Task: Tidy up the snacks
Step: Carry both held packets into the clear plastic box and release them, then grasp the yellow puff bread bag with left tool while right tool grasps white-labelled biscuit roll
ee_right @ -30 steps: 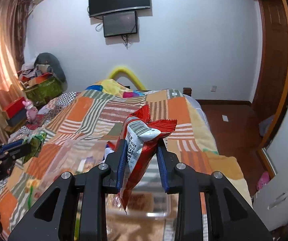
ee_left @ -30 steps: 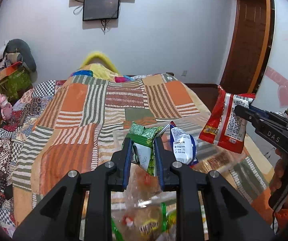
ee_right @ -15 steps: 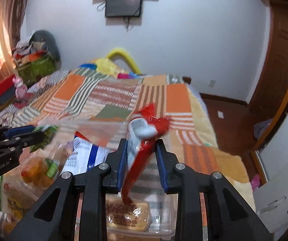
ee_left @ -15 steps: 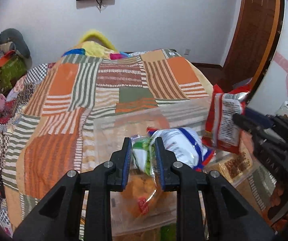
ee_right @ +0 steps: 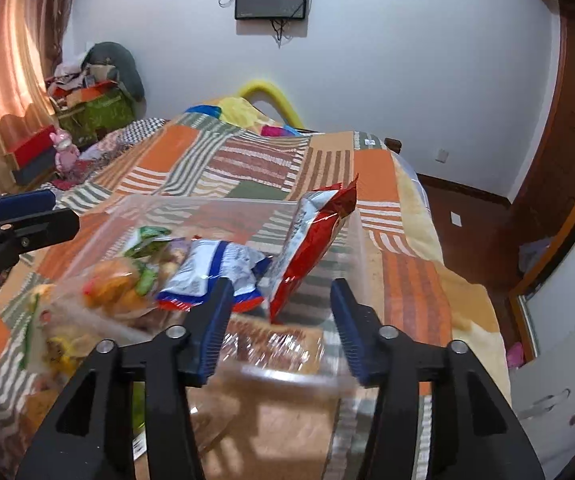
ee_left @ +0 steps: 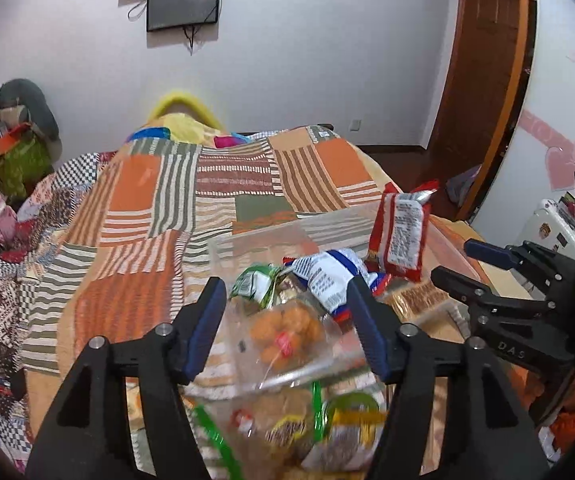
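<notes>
A clear plastic bin [ee_left: 271, 236] [ee_right: 351, 240] sits on the bed and holds several snacks. The red packet [ee_left: 401, 236] [ee_right: 311, 248] leans upright against the bin's right side. The green packet [ee_left: 257, 284] [ee_right: 147, 240] lies in the bin beside a blue-and-white packet [ee_left: 327, 276] [ee_right: 215, 272] and a bag of orange puffs [ee_left: 287, 328] [ee_right: 115, 284]. My left gripper [ee_left: 287, 320] is open and empty just above the bin. My right gripper [ee_right: 281, 320] is open and empty too, and also shows in the left wrist view [ee_left: 459, 264].
The bin rests on a patchwork quilt [ee_left: 159, 208] [ee_right: 247, 160]. A flat wrapped brown snack [ee_right: 279, 344] lies at the bin's near end. Boxes and a pink toy [ee_right: 63, 148] stand left of the bed. A wooden door [ee_left: 483, 64] is at the right.
Both grippers have opened. The green packet dropped from the left gripper and the red packet from the right gripper into the bin. Both views pulled back slightly.
</notes>
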Motion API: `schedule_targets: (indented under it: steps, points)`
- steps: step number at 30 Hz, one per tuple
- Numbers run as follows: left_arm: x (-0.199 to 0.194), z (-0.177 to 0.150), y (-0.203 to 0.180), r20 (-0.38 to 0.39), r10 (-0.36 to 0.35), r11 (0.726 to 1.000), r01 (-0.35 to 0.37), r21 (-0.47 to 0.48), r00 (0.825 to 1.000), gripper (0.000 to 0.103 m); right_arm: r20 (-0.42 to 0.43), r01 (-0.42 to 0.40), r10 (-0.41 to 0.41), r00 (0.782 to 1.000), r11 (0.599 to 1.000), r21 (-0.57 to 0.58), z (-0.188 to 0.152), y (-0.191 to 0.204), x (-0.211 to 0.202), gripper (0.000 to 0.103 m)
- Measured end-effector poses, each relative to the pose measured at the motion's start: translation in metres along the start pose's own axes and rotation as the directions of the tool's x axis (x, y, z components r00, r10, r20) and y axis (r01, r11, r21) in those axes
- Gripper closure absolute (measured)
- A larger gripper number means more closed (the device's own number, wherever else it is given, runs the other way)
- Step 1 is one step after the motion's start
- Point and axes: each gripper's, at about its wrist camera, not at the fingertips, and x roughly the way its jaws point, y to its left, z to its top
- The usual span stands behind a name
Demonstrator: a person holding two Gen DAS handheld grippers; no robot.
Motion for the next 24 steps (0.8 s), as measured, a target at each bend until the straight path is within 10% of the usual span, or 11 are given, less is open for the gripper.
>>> schedule_targets:
  steps: [8,24]
  points:
    - [-0.026,-0.041,0.012,-0.05,-0.014,1.0,0.013,-0.02,0.999,0.034,-0.003,-0.074,0.074,0.997,0.997,0.005,-0.024,0.025,-0.018,0.025]
    - [-0.031,-0.13,0.002,-0.197,-0.095,0.994,0.083,-0.069,0.976,0.032,-0.217,-0.161,0.172,0.961,0.985,0.069,-0.084,0.05,0.023,0.027]
